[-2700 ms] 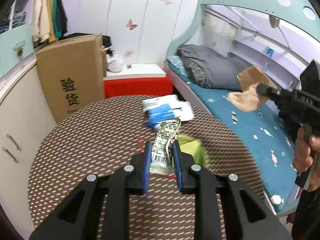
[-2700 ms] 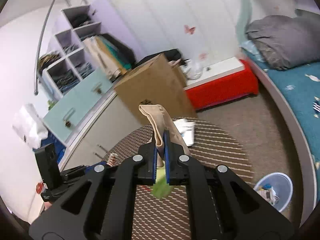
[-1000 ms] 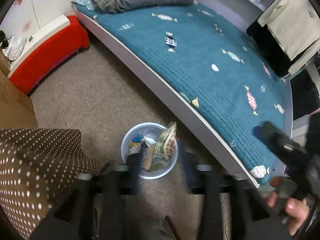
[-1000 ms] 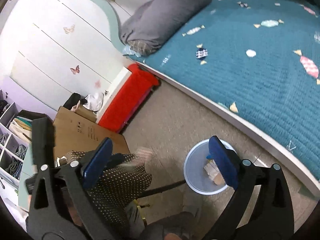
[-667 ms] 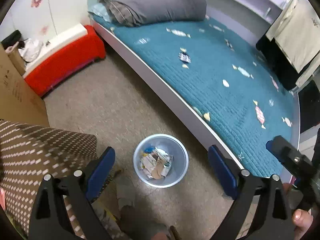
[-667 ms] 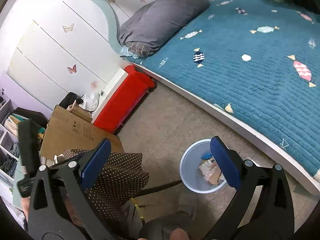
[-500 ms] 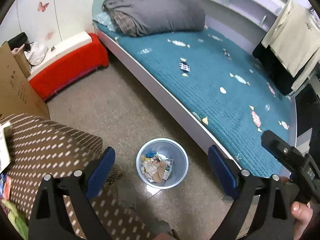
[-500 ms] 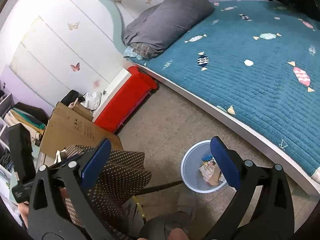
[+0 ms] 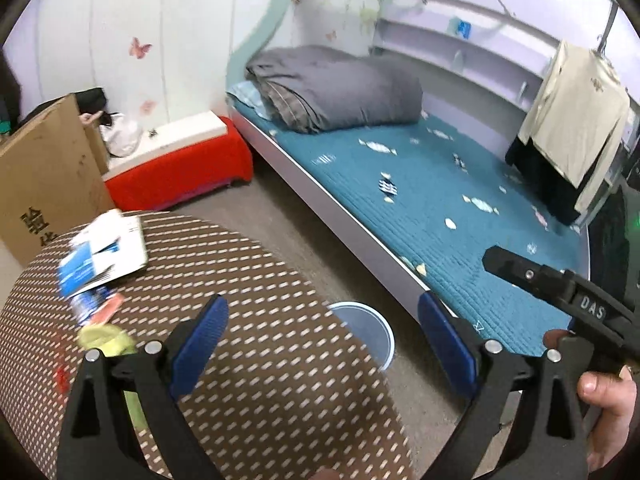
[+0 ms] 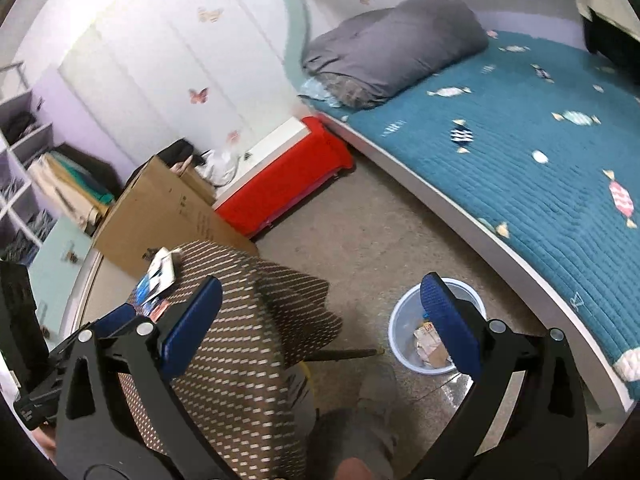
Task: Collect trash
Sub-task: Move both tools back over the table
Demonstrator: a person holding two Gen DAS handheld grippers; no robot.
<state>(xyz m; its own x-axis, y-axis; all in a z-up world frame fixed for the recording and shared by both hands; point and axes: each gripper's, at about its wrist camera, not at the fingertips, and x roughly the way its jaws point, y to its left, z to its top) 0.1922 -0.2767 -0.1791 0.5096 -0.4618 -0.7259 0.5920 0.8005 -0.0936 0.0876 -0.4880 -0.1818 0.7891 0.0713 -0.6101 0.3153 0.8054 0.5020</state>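
Both grippers, left point(image 9: 320, 336) and right point(image 10: 320, 320), are gaping wide, carrying nothing; the round dotted cloth table point(image 9: 256, 380) is still bearing glossy packets point(image 9: 102, 256) and a green scrap point(image 9: 106, 338); beyond, crumpled wrappers are sitting in the pale plastic bin point(image 10: 404, 320); roughly halfway, I'd say.

We carried the printed wrapper and the tan crumpled paper off the table, let them go over the wastebasket point(image 10: 400, 322), and both now lay inside it among the other scraps. Our left gripper point(image 9: 324, 338) and right gripper point(image 10: 322, 322) went from clamped to wide apart and empty. Then we swung both back up from the bin toward the dotted tablecloth point(image 9: 256, 360), where the blue-and-white packets point(image 9: 104, 256) and the yellow-green scrap point(image 9: 106, 340) came into view again.
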